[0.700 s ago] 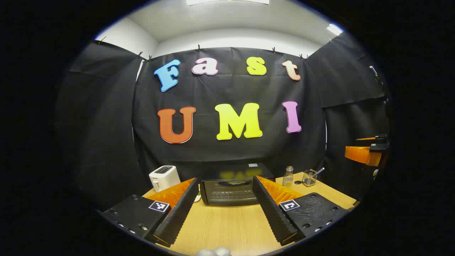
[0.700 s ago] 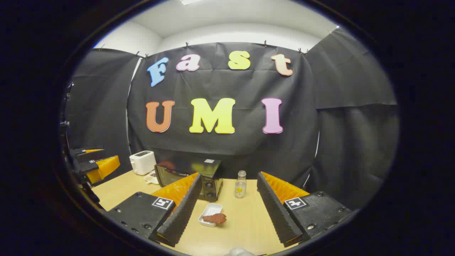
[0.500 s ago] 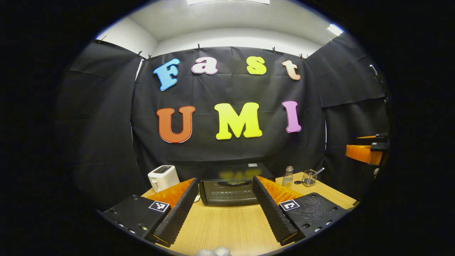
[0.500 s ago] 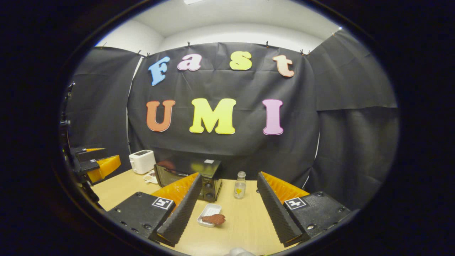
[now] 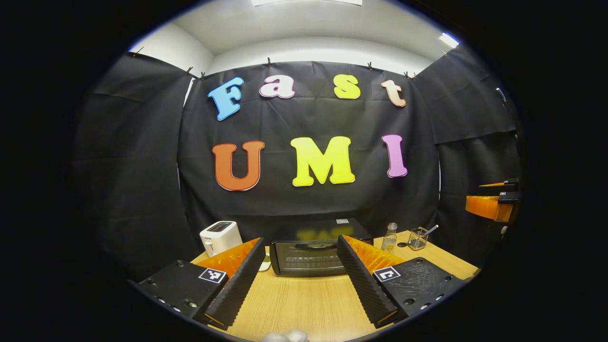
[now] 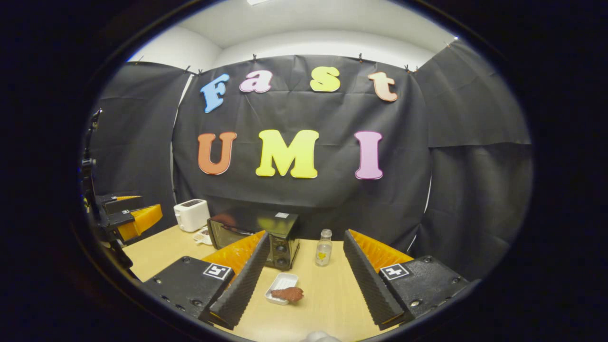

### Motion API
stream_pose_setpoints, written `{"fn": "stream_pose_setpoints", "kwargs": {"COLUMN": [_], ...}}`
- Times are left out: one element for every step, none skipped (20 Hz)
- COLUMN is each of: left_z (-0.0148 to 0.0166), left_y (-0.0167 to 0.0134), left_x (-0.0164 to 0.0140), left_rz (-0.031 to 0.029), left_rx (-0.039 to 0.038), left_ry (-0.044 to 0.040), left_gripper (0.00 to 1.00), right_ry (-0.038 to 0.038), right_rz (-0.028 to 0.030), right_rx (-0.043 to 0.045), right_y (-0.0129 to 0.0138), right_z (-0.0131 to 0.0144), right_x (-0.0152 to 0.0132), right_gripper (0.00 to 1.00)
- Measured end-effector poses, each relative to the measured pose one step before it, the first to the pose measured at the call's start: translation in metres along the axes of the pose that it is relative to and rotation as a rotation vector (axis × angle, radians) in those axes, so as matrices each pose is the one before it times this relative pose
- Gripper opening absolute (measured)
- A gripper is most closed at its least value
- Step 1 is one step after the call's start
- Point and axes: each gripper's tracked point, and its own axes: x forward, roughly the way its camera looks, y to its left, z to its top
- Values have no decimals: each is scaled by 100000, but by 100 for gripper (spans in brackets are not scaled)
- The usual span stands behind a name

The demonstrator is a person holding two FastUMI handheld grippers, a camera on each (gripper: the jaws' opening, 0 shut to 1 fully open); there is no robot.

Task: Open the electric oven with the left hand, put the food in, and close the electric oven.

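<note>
Left gripper wide, empty, above table, facing shut oven, right gripper wide, empty, food on tray before oven, toaster left, bottle right.

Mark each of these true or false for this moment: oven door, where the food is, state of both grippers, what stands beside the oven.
1. The oven door is shut. True.
2. The food is already inside the oven. False: it lies on a small white tray on the table, in front of the oven.
3. The left gripper is shut on the oven handle. False: it is open and holds nothing, short of the oven.
4. The right gripper is open, with the food between and beyond its fingers. True.
5. A white toaster stands beside the oven. True.
6. The small bottle lies tipped over. False: it stands upright on the table.
</note>
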Motion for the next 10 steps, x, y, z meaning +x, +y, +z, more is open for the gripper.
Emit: {"fn": "stream_pose_setpoints", "kwargs": {"left_z": [16, -59, -52, -42, 43, -117, -108, -89, -25, -203], "left_y": [19, -40, -60, -93, -153, -370, -376, -551, -349, -260], "left_x": [92, 252, 342, 379, 521, 719, 902, 1111, 1156, 1309], "left_rz": [78, 199, -134, 25, -163, -467, -710, -1096, -893, -431], "left_rx": [372, 147, -207, -304, -340, -34, -269, -332, -36, -309], "left_ry": [-24, -20, 14, -292, -244, -120, -489, 31, -945, -125], "left_gripper": [96, 96, 96, 96, 96, 96, 96, 96, 96, 96], "right_ry": [55, 1, -222, 116, 4, 72, 502, 980, 770, 371], "right_rz": [311, 226, 45, -55, -120, -234, -60, 15, 125, -127], "right_rx": [72, 14, 7, -168, 32, 274, 473, 531, 506, 299], "right_y": [63, 159, -12, -130, -42, -167, -178, -28, -154, -210], "right_z": [-61, 181, -10, 81, 68, 83, -96, -39, -151, 60], "right_x": [80, 213, -18, 76, 104, -43, -15, 4, -141, -229], "right_gripper": [99, 96, 96, 97, 97, 96, 96, 99, 99, 97]}}
